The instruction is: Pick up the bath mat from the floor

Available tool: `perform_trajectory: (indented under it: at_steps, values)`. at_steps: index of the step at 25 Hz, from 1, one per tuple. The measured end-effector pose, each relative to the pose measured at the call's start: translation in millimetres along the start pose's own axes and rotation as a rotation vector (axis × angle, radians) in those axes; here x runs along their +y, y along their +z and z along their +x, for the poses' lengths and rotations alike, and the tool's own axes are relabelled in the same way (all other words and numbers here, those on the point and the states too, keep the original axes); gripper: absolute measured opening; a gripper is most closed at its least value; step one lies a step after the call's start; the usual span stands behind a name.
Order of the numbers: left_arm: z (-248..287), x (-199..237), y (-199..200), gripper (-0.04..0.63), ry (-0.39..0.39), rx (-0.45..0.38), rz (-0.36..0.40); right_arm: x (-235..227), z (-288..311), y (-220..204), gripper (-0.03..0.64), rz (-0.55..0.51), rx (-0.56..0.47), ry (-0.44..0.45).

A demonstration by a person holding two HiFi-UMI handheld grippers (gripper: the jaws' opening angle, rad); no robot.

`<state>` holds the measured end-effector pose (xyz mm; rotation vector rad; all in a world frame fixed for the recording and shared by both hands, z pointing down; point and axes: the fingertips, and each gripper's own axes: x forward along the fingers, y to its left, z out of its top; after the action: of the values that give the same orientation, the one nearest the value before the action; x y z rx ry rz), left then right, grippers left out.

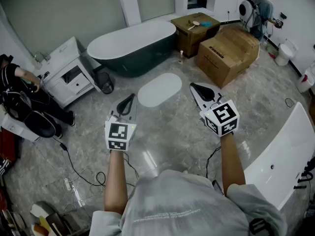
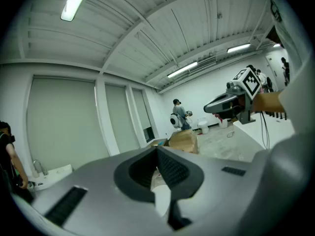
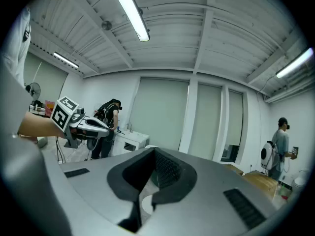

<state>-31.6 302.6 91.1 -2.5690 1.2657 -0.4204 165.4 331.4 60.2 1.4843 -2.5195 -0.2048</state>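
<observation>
Left gripper (image 1: pixel 129 101) and right gripper (image 1: pixel 196 88) hover side by side, both with jaws closed on nothing. Just beyond, between them, the white oval mat (image 1: pixel 160 89) lies flat on the floor (image 1: pixel 172 132). The tub (image 1: pixel 130 45) stands farther back.

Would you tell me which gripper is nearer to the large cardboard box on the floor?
Right. The right gripper sits just short of the cardboard box; the left gripper is farther off, across the bath mat.
</observation>
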Motion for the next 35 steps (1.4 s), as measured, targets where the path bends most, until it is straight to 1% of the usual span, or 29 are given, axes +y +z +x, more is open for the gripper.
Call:
perform_trajectory:
  at_steps: [3,8,15,20,24,27,29,33,35]
  values:
    - [11.5,-0.5,0.9,0.017,0.008,0.007,-0.014,-12.2,4.2,-2.1,0.014,0.004,-0.007,0.015]
    - [25.7,-8.0,-1.4,0.017,0.04,0.025,-0.041,-33.1,1.1,-7.5,0.014,0.054,-0.045,0.05]
    - [43.4,-33.7,-3.2,0.017,0.092,0.064,-0.069,-64.6,-7.7,-30.5,0.014,0.052,-0.011,0.086]
    - [48.5,-36.2,-12.6,0.017,0.126,0.096,-0.075,-79.3,-2.8,-42.9,0.014,0.061,-0.001,0.104]
    - [58.3,-25.7,-18.1,0.017,0.135,0.103,-0.081,-86.9,10.6,-49.0,0.014,0.068,0.007,0.101]
    - [71.3,-16.5,-26.9,0.017,0.122,0.11,-0.081,-95.5,30.3,-51.8,0.014,0.075,-0.003,0.067]
    - [81.2,-7.2,-36.8,0.017,0.11,0.115,-0.078,-97.0,47.9,-52.8,0.014,0.087,-0.007,0.064]
    - [112.0,26.3,-58.4,0.017,0.102,0.136,-0.093,-97.3,93.1,-54.7,0.014,0.09,0.0,0.086]
    - [132.8,47.1,-64.0,0.017,0.088,0.132,-0.092,-99.2,121.0,-54.6,0.014,0.099,0.005,0.104]
